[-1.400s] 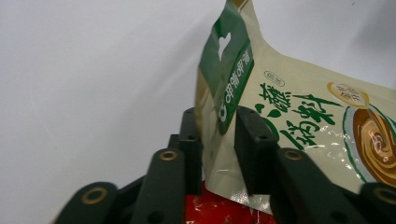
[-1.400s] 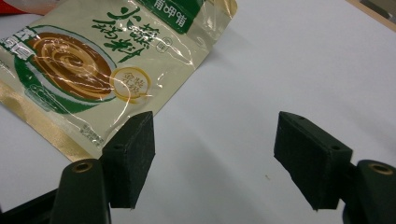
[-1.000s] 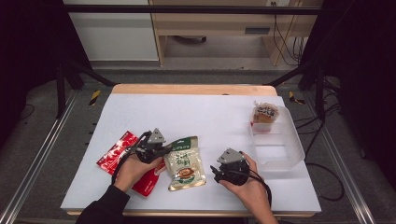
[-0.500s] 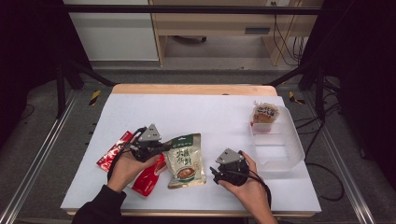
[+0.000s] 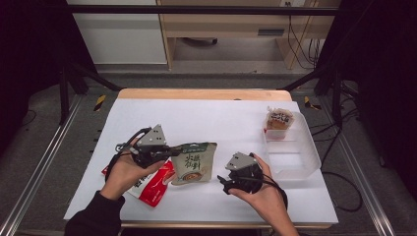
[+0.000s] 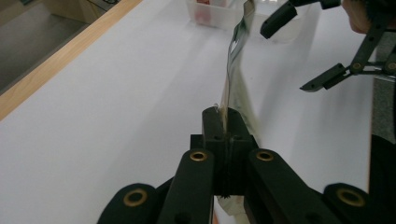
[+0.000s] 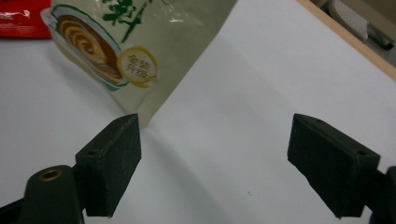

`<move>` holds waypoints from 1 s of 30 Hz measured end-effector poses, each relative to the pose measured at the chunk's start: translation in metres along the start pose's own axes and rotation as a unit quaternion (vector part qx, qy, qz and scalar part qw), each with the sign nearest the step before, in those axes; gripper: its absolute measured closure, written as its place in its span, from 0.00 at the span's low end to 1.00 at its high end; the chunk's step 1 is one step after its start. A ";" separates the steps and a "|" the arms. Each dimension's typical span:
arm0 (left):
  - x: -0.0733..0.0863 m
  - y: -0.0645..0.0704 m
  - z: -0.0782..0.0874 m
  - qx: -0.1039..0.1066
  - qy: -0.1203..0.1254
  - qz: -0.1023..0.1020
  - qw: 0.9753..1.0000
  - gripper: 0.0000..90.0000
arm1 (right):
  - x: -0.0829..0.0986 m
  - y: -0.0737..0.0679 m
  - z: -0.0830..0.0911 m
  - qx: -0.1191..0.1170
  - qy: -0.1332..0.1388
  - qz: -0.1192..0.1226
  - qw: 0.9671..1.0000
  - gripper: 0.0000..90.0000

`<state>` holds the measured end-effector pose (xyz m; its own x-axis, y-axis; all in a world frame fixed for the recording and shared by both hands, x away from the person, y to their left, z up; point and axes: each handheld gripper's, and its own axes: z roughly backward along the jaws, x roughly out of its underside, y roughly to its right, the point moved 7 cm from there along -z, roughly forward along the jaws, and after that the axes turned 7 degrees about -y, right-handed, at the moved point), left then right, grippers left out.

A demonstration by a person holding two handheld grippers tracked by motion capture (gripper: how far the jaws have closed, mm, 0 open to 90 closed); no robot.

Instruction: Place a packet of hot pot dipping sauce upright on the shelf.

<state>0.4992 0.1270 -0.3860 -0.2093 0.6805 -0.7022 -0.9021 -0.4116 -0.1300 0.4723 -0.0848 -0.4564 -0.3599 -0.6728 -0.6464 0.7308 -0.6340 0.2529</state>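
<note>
the left gripper (image 5: pixel 169 153) is clamped on the left edge of the green pouch (image 5: pixel 193 162), which sits near the front middle of the white table (image 5: pixel 216 123), partly over a red packet (image 5: pixel 156 183). the right gripper (image 5: pixel 225 183), jaws wide apart, sits just right of the pouch. a clear bin (image 5: pixel 295 157) stands at the right.

The left gripper (image 5: pixel 169 153), sitting left of centre in the high view, is pinching with its jaws pressed together. The right gripper (image 5: pixel 225 183), lower centre, is holding its jaws spread wide.
</note>
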 end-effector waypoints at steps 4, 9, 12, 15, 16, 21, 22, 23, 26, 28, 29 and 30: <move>-0.007 0.002 0.005 0.004 -0.004 -0.012 1.000 1.00 | -0.011 0.006 0.009 -0.008 0.003 0.017 1.000 0.21; -0.014 0.002 0.010 0.000 -0.006 -0.018 1.000 1.00 | -0.027 0.014 0.021 -0.008 -0.004 0.040 0.999 0.23; -0.016 -0.001 0.013 0.007 -0.003 -0.016 1.000 1.00 | -0.035 0.016 0.027 -0.012 -0.015 0.056 0.998 0.25; -0.019 -0.002 0.013 0.012 0.000 -0.015 1.000 1.00 | -0.041 0.018 0.031 -0.012 -0.025 0.073 0.997 0.27; -0.020 -0.002 0.013 0.012 0.001 -0.013 1.000 1.00 | -0.043 0.019 0.032 -0.015 -0.031 0.079 0.996 0.27; -0.022 -0.003 0.012 0.012 -0.008 -0.022 1.000 1.00 | -0.050 0.025 0.034 -0.016 -0.050 0.086 0.995 0.26; -0.022 -0.003 0.012 0.012 -0.009 -0.023 1.000 1.00 | -0.052 0.027 0.035 -0.017 -0.054 0.085 0.995 0.26; -0.022 -0.003 0.012 0.011 -0.009 -0.022 1.000 1.00 | -0.053 0.027 0.036 -0.018 -0.059 0.088 0.994 0.26; -0.023 -0.003 0.013 0.014 -0.006 -0.022 1.000 1.00 | -0.056 0.029 0.039 -0.018 -0.061 0.096 0.993 0.28; -0.024 -0.002 0.012 0.016 -0.002 -0.021 1.000 1.00 | -0.059 0.030 0.042 -0.016 -0.062 0.107 0.992 0.29; -0.025 -0.001 0.012 0.018 -0.004 -0.025 1.000 1.00 | -0.060 0.030 0.042 -0.016 -0.061 0.107 0.992 0.28; -0.025 0.000 0.012 0.019 -0.002 -0.024 1.000 1.00 | -0.060 0.031 0.043 -0.018 -0.063 0.109 0.992 0.28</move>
<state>0.5004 0.1170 -0.3598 -0.1679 0.7015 -0.6926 -0.9244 -0.3562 -0.1367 0.4914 -0.0803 -0.3782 -0.2580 -0.8361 -0.4840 0.8189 -0.4551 0.3496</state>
